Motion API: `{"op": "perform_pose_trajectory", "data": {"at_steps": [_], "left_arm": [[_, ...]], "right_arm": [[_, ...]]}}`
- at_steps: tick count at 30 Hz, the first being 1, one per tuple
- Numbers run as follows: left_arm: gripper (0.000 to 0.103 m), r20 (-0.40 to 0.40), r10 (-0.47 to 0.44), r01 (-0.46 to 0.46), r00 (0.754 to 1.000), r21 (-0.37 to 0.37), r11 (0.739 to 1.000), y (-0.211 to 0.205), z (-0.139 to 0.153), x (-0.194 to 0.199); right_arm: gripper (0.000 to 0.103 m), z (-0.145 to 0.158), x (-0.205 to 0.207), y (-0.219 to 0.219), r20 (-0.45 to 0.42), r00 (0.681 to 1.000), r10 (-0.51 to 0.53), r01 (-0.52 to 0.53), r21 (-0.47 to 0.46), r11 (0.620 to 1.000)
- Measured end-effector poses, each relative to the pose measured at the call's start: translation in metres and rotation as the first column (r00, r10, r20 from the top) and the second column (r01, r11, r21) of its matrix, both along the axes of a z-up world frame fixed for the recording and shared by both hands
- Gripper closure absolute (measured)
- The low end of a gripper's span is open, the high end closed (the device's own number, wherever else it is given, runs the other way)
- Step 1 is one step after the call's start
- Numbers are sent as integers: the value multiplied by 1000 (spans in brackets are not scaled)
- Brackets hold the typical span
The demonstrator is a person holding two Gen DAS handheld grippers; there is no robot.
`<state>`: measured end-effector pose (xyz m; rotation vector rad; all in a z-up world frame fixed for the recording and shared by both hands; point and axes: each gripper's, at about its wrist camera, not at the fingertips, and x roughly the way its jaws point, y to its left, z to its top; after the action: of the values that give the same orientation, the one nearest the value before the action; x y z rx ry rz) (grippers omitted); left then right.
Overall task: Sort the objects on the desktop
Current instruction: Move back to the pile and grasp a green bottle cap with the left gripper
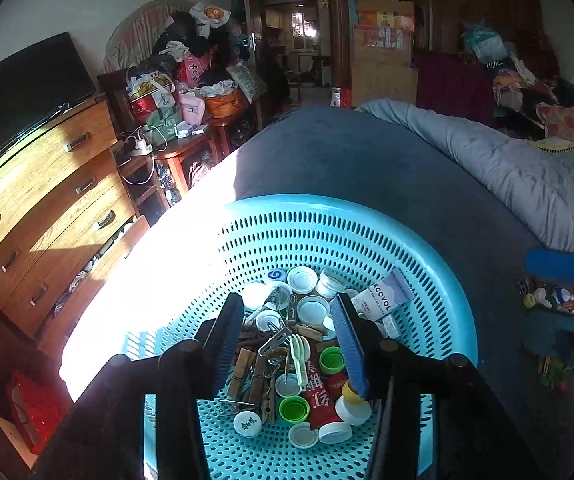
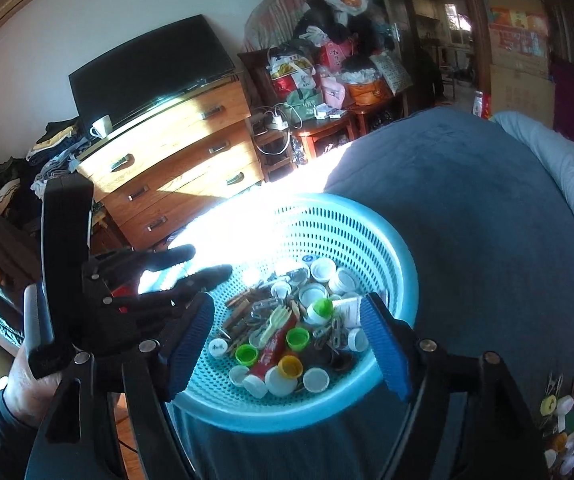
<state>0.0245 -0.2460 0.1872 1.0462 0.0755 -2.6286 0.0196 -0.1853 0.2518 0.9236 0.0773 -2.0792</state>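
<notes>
A turquoise perforated basket (image 1: 367,208) (image 2: 367,216) sits on a blue bed cover. It holds several white bottle caps, green caps (image 1: 331,360) (image 2: 297,338), a yellow cap (image 2: 290,366), wooden clothespins (image 1: 247,368) (image 2: 239,316), a pale plastic fork (image 1: 299,354) (image 2: 275,320), a red tube (image 1: 319,396) (image 2: 275,350) and a small white box (image 1: 387,294). My left gripper (image 1: 289,340) (image 2: 211,260) hovers open above the clothespins and fork, gripping nothing. My right gripper (image 2: 289,346) (image 1: 543,296) stands wide open over the basket's near side, empty.
A small pile of caps and clips (image 1: 547,300) (image 2: 567,428) lies on the cover right of the basket. A grey quilt (image 1: 507,168) is bunched at the far right. A wooden dresser (image 1: 47,184) (image 2: 175,152) with a television stands left of the bed. A person's hand (image 2: 27,384) holds the left gripper.
</notes>
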Motion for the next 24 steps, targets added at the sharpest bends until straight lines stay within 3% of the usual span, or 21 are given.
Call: {"op": "perform_pose_trajectory", "data": {"at_steps": [5,9,14,17,24], "left_arm": [[51,1,-64,64,998,-3,998,38,0,0],[50,4,-186,186,983,-15,982,97,-5,8],[36,35,-384,384,923,-24,923,189,-27,20],[35,99,-454,457,885,-10,889,230,-55,17],[35,183,-573,544,799,187,818,275,-123,-13]], "right_arm": [[23,-44,20,65,91,991,-100,101,-4,995],[21,-89,43,129,156,967,-203,202,20,979],[21,-150,66,213,267,893,-362,357,68,932],[21,-168,83,258,282,856,-433,428,84,900],[21,-194,111,334,277,783,-557,549,112,828]]}}
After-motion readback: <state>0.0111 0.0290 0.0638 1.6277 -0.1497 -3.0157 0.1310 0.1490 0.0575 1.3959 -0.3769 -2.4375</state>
